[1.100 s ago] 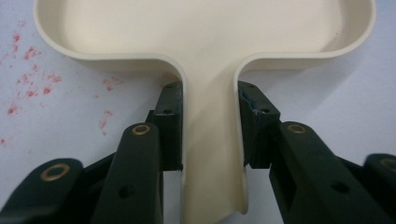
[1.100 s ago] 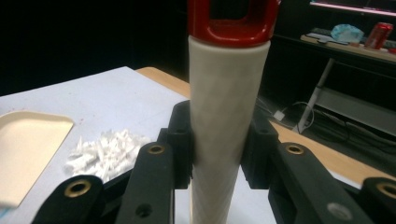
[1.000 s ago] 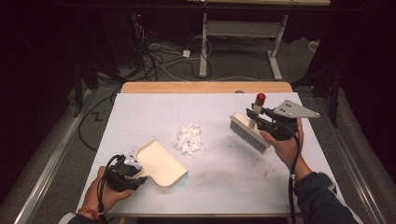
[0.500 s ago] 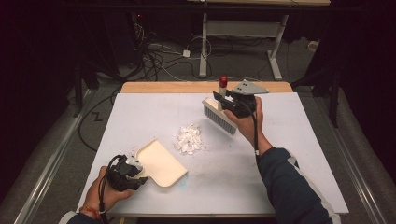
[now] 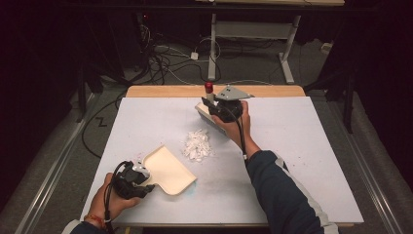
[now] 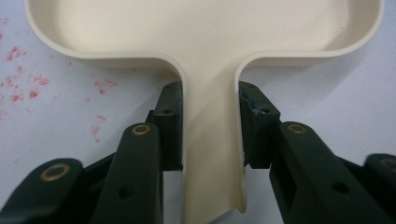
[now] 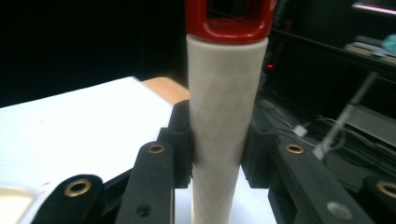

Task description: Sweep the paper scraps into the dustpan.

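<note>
A white sheet-covered table [image 5: 302,161] is standing on a grey floor strewn with black cables [image 5: 160,58], its wooden far edge [image 5: 170,91] showing; the right half is lying bare. The left gripper [image 6: 210,135] is pinching the smooth handle of a cream plastic dustpan [image 5: 168,169] near the front-left corner. The right gripper [image 7: 217,144] is clamping the pale textured, red-capped handle of a hand brush [image 5: 208,108] beyond a small heap of white paper scraps [image 5: 197,145] mid-table.
</note>
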Action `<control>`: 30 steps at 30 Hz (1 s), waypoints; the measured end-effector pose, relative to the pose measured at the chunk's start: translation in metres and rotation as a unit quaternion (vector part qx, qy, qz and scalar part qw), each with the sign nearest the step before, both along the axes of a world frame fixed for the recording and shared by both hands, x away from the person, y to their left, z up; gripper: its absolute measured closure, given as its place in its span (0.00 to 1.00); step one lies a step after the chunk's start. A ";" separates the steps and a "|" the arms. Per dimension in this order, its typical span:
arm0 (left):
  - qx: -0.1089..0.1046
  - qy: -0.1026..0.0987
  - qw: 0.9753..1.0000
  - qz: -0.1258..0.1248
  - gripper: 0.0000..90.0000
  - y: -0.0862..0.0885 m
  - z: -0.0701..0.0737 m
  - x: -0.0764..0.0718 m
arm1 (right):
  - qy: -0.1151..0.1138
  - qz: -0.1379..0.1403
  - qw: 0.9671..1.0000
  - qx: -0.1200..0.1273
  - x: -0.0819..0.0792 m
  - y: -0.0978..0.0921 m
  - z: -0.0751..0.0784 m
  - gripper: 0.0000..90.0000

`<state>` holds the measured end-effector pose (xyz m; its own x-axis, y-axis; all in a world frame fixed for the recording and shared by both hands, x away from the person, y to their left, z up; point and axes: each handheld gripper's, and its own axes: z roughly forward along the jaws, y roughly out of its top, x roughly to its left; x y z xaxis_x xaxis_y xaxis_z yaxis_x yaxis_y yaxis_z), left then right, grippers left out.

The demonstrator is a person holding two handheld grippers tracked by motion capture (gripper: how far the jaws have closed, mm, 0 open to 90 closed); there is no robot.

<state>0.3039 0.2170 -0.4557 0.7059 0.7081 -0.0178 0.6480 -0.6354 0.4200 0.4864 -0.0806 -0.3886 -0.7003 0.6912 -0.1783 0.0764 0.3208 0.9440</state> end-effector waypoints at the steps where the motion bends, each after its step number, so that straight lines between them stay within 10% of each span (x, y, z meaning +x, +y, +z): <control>1: -0.003 0.002 1.000 0.002 0.71 0.000 0.000 0.000 | 0.002 0.010 1.000 -0.001 -0.002 0.004 -0.001 0.78; 16: -0.005 0.004 1.000 0.008 0.71 -0.008 -0.001 0.007 | 0.004 0.120 0.993 -0.003 -0.061 0.034 -0.011 0.76; 30: 0.000 0.002 1.000 0.007 0.70 -0.023 -0.002 0.013 | 0.012 0.208 0.978 0.011 -0.105 0.055 -0.005 0.78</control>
